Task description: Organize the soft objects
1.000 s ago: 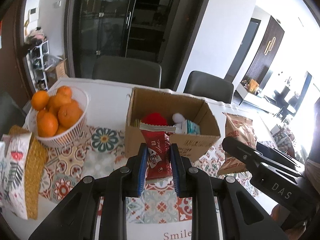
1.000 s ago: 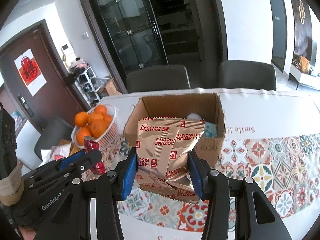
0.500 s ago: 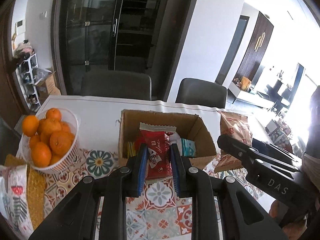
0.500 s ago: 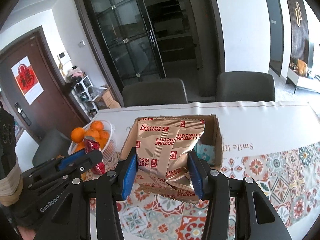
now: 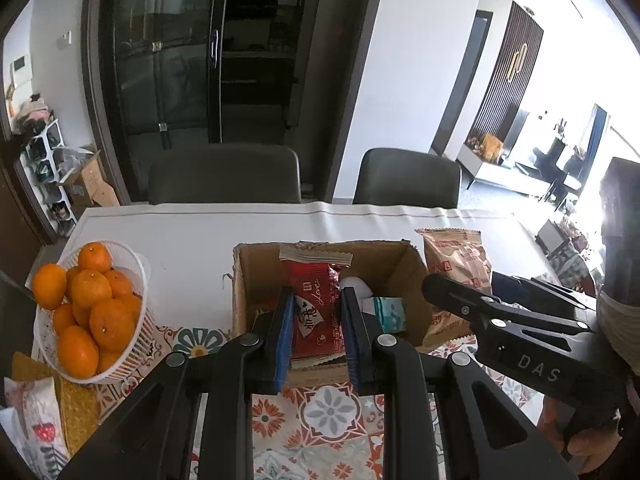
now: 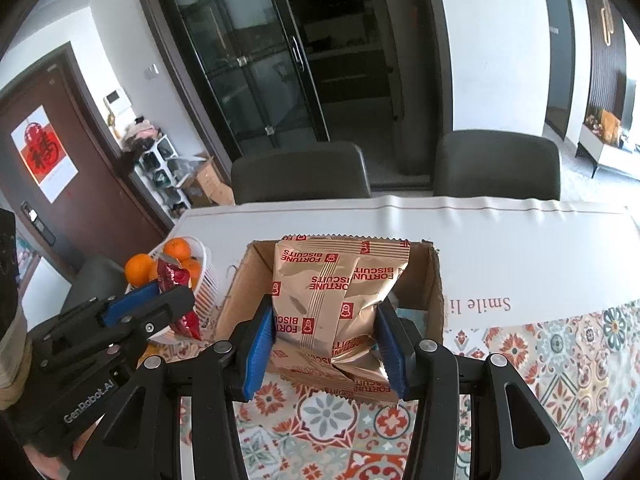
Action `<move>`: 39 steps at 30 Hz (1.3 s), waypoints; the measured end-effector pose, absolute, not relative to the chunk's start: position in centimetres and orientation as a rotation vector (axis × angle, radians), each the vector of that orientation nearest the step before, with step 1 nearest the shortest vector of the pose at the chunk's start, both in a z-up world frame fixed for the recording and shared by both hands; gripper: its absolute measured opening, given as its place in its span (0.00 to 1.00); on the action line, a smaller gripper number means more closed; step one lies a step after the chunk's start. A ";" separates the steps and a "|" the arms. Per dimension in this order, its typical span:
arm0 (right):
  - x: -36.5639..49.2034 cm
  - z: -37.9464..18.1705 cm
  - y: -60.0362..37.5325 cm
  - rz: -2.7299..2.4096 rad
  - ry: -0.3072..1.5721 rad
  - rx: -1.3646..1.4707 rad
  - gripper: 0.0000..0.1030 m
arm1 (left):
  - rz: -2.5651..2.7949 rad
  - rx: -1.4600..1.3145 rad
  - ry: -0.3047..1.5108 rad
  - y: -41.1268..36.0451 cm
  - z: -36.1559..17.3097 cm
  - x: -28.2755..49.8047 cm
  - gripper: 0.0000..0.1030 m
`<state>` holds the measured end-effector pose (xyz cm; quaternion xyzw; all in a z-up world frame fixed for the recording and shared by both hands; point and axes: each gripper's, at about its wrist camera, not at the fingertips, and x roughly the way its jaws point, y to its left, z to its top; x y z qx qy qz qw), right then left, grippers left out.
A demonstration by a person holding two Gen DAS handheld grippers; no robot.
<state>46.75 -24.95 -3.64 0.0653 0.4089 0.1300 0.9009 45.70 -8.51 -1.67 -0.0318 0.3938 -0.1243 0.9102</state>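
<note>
Snack packets, two in all, are each pinched in a gripper in front of the cardboard box (image 5: pixel 244 280) near the middle of the table (image 5: pixel 192 232). Left gripper (image 5: pixel 316 336): blue pads pressed against the sides of one red packet (image 5: pixel 316 300), held upright over the box's near wall. Right gripper (image 6: pixel 326 344): pads clamped on the lower half of one tan biscuit bag (image 6: pixel 336 284), also upright, with its top rising to the box's far rim in the right wrist view.

Both packets appear light, crinkly and air-filled. They should yield under pressure, and their film looks slippery. The biscuits inside the tan bag are probably brittle, so a hold across the flat sides, near the sealed bottom seam, seems safer than a hard squeeze at the puffed middle.

Inside the box, one white soft item (image 5: pixel 354 286) and one teal pack (image 5: pixel 390 312) are visible; anything beneath them is hidden. Toward the left edge of the table stands one white basket (image 5: pixel 132 264) of oranges (image 5: pixel 106 320), roughly ten, though some are covered. One patterned bag (image 5: pixel 36 420) lies at the near left corner. Two dark chairs (image 5: pixel 224 180) stand behind the far edge.
</note>
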 end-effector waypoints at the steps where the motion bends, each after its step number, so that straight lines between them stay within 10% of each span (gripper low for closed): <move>1: 47.2 -3.9 -25.0 0.270 0.856 0.136 0.47 | -0.255 -0.064 0.818 -8.5 -1.8 46.0 0.23; 29: 55.2 -12.3 -24.7 0.260 1.132 0.060 0.49 | -0.249 0.061 1.086 -9.6 -10.0 53.4 0.23; 34: 55.5 -13.2 -24.7 0.257 1.173 0.054 0.68 | -0.235 0.074 1.099 -9.5 -10.0 52.9 0.48; 39: 54.3 -12.3 -24.9 0.198 1.128 0.013 0.70 | -0.162 0.069 1.042 -8.5 -8.5 51.1 0.51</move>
